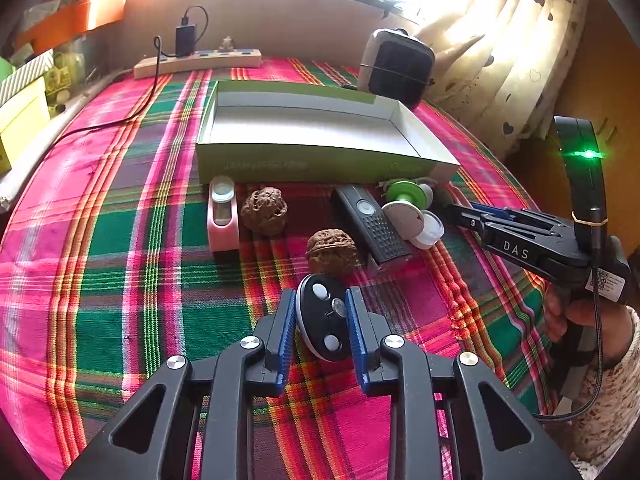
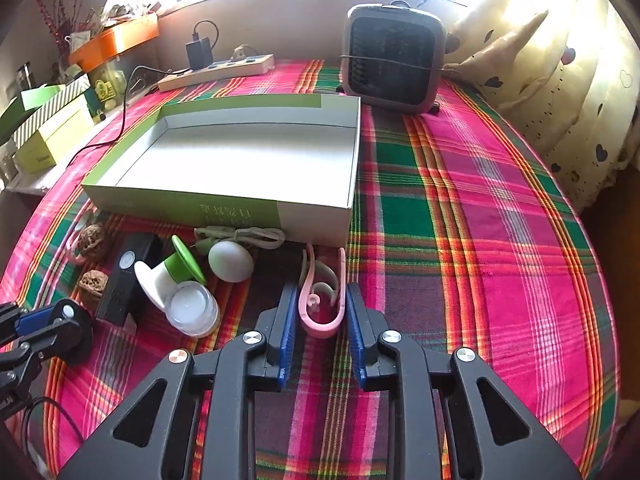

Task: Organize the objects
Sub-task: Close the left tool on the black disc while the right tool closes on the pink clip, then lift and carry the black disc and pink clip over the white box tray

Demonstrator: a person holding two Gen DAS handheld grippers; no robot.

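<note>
The right gripper body bears white letters "DAS"; the box's print is unreadable.

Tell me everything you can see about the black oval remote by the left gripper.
The remote is a small black oval with a pale edge, looks plastic, with two white round buttons and a silvery spot between them. It sits tilted on the plaid cloth, clamped between the blue pads of the left gripper, just below a walnut.

Black linkage arms on the left gripper, silver screws, ribbed blue pads. The right gripper matches, lettered "DAS", green light glowing. A braided cable trails past a speckled knit sleeve.
</note>
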